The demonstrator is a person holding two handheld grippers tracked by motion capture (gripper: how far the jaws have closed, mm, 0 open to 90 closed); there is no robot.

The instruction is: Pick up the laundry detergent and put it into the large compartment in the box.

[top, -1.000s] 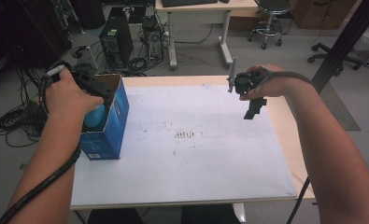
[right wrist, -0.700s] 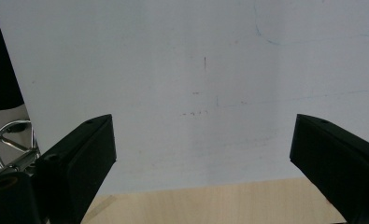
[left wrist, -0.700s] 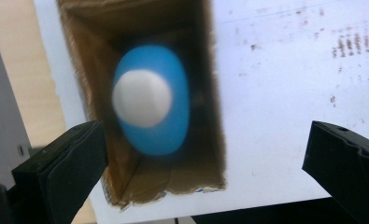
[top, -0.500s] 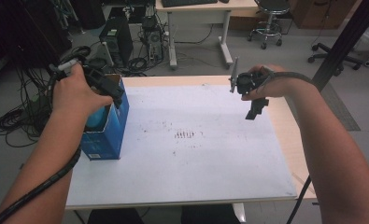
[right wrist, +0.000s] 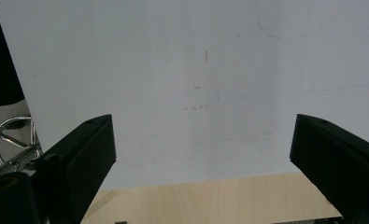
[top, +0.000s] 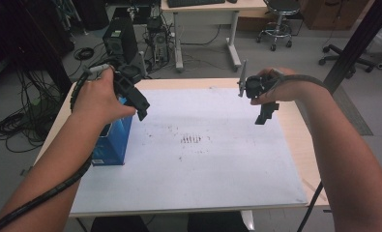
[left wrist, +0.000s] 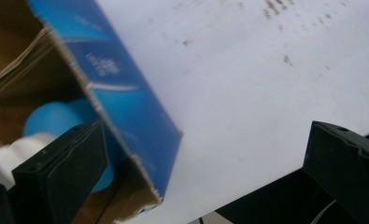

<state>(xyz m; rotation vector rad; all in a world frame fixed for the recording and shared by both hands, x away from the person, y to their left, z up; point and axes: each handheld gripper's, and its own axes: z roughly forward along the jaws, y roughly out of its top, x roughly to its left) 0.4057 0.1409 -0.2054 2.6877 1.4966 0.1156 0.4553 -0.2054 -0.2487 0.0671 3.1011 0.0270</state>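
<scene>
My left tool (top: 141, 107) has come up and out of the blue box (top: 112, 145) over the last second: earlier it was sunk into the box's open top, now it hangs above the box's inner rim, over the white sheet (top: 203, 159) that covers the bench (top: 304, 140). From the left gripper view its jaws stand wide apart with nothing between them, and the blue ball (left wrist: 56, 122) sits down inside the box beside a white piece I can't identify. I take that to mean the drop is done and the ball is stowed. The box stands at the left edge of the bench, towards the far corner. Over at the right, my right tool (top: 265, 115) has barely shifted; it hovers near the far right corner, jaws apart and empty, pointing down at bare sheet.
</scene>
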